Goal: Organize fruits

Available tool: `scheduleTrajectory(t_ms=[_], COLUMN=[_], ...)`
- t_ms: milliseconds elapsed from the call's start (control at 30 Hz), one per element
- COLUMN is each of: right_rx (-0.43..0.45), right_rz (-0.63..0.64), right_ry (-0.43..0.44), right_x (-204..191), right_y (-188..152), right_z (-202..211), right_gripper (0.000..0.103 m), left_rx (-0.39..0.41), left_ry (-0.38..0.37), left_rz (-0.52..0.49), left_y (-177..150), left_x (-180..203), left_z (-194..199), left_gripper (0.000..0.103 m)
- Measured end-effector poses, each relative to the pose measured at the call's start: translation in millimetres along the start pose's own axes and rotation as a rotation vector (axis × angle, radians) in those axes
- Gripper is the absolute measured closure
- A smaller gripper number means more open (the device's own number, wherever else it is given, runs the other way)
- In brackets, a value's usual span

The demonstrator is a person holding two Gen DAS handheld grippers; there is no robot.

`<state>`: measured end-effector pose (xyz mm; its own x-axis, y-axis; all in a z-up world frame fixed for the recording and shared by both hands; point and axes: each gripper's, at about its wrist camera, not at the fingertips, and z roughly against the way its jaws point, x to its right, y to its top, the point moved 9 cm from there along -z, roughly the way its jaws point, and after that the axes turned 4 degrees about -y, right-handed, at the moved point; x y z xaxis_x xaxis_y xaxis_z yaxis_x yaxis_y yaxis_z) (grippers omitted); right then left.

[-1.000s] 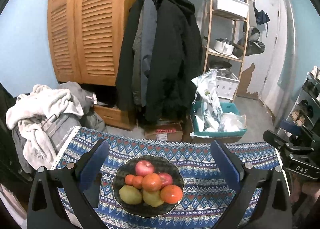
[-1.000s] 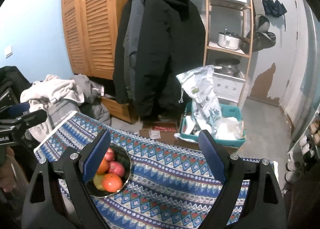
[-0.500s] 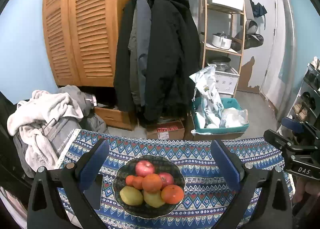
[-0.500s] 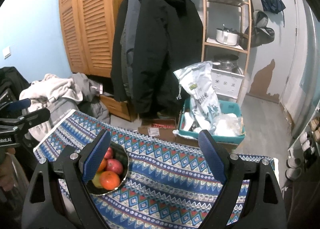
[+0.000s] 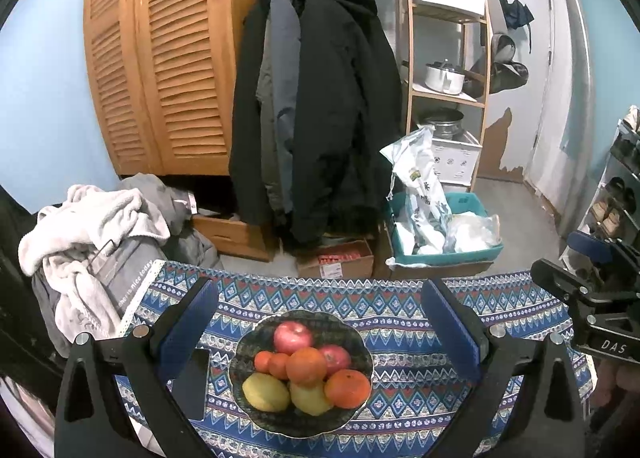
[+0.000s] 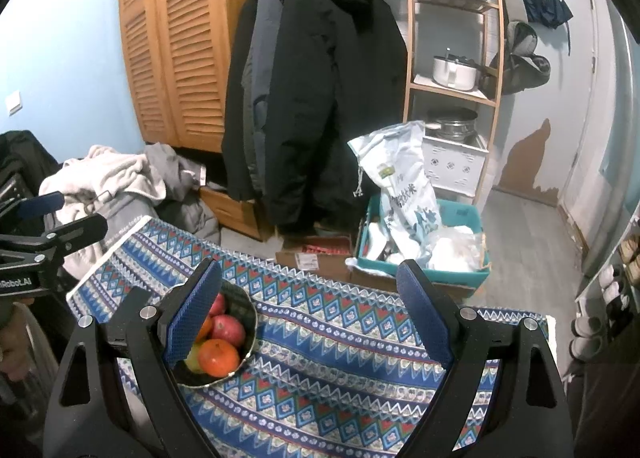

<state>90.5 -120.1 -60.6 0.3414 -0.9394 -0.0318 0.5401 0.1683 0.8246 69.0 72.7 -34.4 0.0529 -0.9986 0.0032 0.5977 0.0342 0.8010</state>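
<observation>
Up front on the patterned tablecloth (image 5: 400,314), a dark phone (image 5: 192,386) lies near its left edge, just beside the dark plate (image 5: 248,350) of fruit: two apples (image 5: 293,337), oranges (image 5: 306,365) and yellow lemons (image 5: 266,392) heaped together. Framing that plate, the left gripper (image 5: 318,332) stands wide with nothing between its blue pads. Further right, the right gripper (image 6: 310,312) is likewise spread and empty over bare cloth, the plate at its left finger.
</observation>
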Motion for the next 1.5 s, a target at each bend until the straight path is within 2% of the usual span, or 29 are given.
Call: scheduleTrajectory(t_ms=[1500], right_rx=[-0.008], right_rz=[0.016], right_ry=[-0.006], right_x=[5.8], right_y=[-1.9], right_z=[-0.2], right_gripper=[0.015], left_rx=[-0.022], left_ry=[-0.019], left_rz=[0.011], left_y=[1.2], left_x=[0.3], left_z=[5.2], left_gripper=[0.001])
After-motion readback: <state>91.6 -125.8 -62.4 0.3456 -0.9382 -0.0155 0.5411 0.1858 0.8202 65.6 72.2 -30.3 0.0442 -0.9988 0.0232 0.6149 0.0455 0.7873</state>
